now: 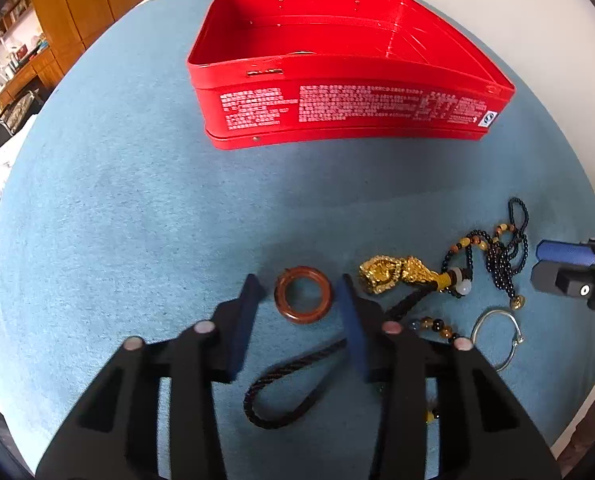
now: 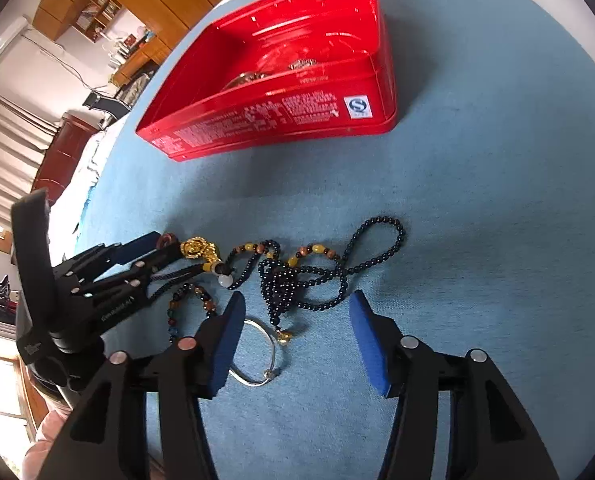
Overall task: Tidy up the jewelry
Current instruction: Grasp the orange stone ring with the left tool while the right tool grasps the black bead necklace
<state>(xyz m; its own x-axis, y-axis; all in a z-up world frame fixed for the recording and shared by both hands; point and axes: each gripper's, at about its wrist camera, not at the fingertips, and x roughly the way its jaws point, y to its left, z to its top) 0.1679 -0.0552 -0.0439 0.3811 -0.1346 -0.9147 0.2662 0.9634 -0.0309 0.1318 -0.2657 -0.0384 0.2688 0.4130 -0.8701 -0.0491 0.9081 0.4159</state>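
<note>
The left gripper (image 1: 301,286) is hanging low over the blue cloth (image 1: 137,220) with its jaws spread apart, and the brown ring (image 1: 303,294) is lying flat on the cloth right between the two fingertips, touching neither as far as I can tell. Just beside the ring, on its right, the gold pendant (image 1: 389,274) is resting with its dark cord (image 1: 285,392) looping back under the gripper.

The right gripper (image 2: 297,308) is also standing wide open, holding nothing. The silver bangle (image 2: 257,356) is lying near its left finger, partly tucked behind the blue pad (image 2: 227,344), and the tangled black bead necklace (image 2: 317,276) is spreading out on the cloth just ahead of the fingertips. A shorter string of brown and dark beads (image 2: 197,300) is sitting between the two grippers.

The red tin (image 1: 337,68) is standing open, well apart from the pile, at the far side of the cloth. From the right wrist view a couple of small metallic pieces (image 2: 277,72) are lying inside it, too blurred to name.
</note>
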